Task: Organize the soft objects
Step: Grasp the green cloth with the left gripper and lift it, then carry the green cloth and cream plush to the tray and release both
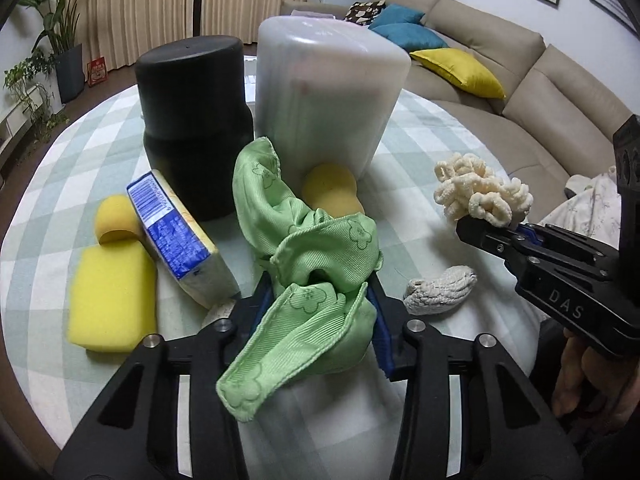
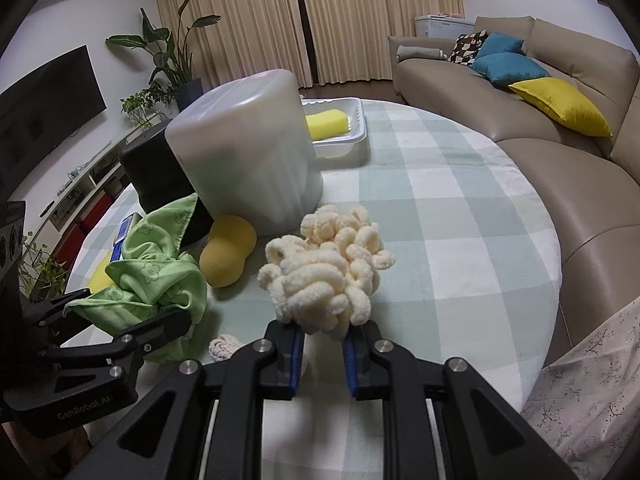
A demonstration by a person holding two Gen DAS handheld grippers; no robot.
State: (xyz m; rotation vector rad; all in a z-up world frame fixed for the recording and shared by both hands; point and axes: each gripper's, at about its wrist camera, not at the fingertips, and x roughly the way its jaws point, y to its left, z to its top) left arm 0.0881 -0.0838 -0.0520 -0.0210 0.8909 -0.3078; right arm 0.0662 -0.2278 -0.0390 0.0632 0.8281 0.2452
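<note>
i have both claws loaded at once. my left gripper point(image 1: 320, 300) is clamped on the crumpled green cloth point(image 1: 316, 240), which bunches up between the blue pads and hangs over them toward me. my right gripper point(image 2: 323, 334) is pinched shut on the lower edge of the cream chenille bundle point(image 2: 324, 272), and it looks lifted just clear of the checked tablecloth point(image 2: 460, 208).

everything sits on the round table. near its middle stand a black container point(image 1: 196, 120) and a frosted white bin point(image 1: 324, 92), both seemingly upside down. a yellow peanut-shaped sponge point(image 2: 227, 256) rests against the white bin's base. toward the left edge lie a flat yellow sponge point(image 1: 110, 300) and a blue-labelled sponge pack point(image 1: 180, 236) leaning on the black container. a grey knitted piece point(image 1: 438, 290) lies near my edge, between the claws. at the far edge a white tray point(image 2: 344, 136) already holds one yellow sponge point(image 2: 326, 124).

i judge this the carry step, mid-sort. next i need a destination; the tray seems the likeliest, though i can't be sure. the right claw has the clearer path around the white bin; the cloth's loose tail may drag over the sponges.
</note>
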